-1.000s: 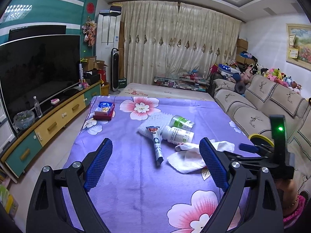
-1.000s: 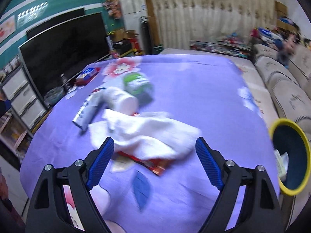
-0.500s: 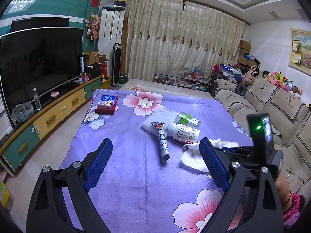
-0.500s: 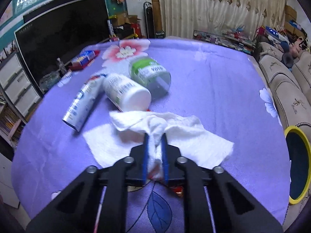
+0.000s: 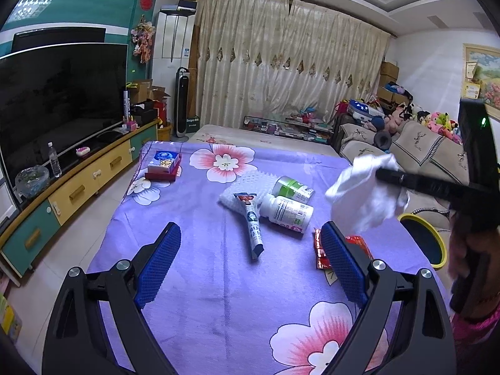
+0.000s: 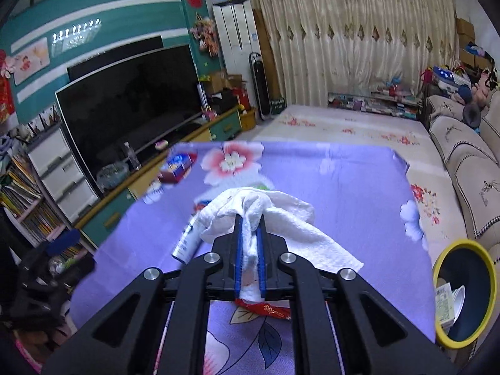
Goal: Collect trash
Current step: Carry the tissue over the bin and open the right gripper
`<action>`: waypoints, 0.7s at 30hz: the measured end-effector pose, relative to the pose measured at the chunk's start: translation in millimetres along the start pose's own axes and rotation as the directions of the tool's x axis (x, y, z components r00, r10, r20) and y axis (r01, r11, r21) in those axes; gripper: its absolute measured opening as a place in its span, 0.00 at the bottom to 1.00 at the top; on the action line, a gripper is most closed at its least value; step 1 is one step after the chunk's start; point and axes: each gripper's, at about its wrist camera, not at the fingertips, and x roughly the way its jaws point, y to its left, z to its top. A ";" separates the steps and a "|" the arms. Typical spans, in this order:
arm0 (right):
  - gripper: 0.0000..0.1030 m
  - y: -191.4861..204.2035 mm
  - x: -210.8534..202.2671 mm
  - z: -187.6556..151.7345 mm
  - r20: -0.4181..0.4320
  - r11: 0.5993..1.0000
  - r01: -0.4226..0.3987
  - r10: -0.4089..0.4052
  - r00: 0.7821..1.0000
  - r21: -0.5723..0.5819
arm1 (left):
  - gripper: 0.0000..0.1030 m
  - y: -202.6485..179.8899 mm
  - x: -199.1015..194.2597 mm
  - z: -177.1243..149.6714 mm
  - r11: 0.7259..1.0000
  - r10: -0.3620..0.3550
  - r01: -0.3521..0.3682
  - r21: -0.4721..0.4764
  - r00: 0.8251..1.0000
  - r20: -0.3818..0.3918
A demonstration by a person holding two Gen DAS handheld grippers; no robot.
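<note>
A: So, what's changed?

B: A second ago the right gripper (image 6: 250,250) stood spread over the paper towel (image 6: 290,228) lying flat on the purple cloth (image 5: 218,281). Now its blue pads are pressed together on the towel's middle, and the towel hangs clear of the table, folds drooping down both sides.

A: And the left gripper (image 5: 250,262)?

B: Spread wide as before, pinching nothing, low over the cloth.

A: Beyond it?

B: A red wrapper (image 5: 322,251), uncovered; farther on, a tube (image 5: 253,222) lying lengthwise away from us; the yellow-rimmed bin (image 6: 465,290) sits beside the table.

The purple floral table (image 5: 200,281) bears two bottles (image 5: 286,209), a tube (image 5: 253,228), a red wrapper (image 5: 322,250) — a box (image 5: 164,165).
</note>
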 end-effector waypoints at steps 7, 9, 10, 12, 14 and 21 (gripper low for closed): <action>0.07 -7.4 -38.4 18.1 0.088 0.999 0.039 -0.038 0.995 -0.003 | 0.87 -12.6 -0.1 -0.5 0.999 -0.026 0.026 0.030 1.000 -0.004; 0.07 -18.6 -49.7 21.0 0.109 0.998 0.066 -0.067 0.992 0.014 | 0.87 -17.9 2.1 -1.5 0.999 -0.038 0.038 0.039 0.999 -0.013; 0.07 -22.8 -52.8 21.2 0.115 0.997 0.079 -0.081 0.990 0.021 | 0.87 -19.3 2.6 -1.8 0.998 -0.041 0.041 0.042 0.999 -0.016; 0.07 -37.9 -61.9 19.5 0.125 0.993 0.114 -0.118 0.985 0.044 | 0.87 -24.1 6.4 -2.6 0.998 -0.047 0.048 0.051 0.999 -0.027; 0.07 -54.7 -69.7 16.2 0.128 0.986 0.151 -0.159 0.979 0.069 | 0.87 -29.9 11.2 -3.6 0.997 -0.055 0.057 0.058 0.998 -0.040; 0.08 -123.1 -90.2 -9.8 0.099 0.945 0.280 -0.299 0.949 0.171 | 0.87 -58.4 36.8 -8.9 0.990 -0.100 0.109 0.085 0.989 -0.109</action>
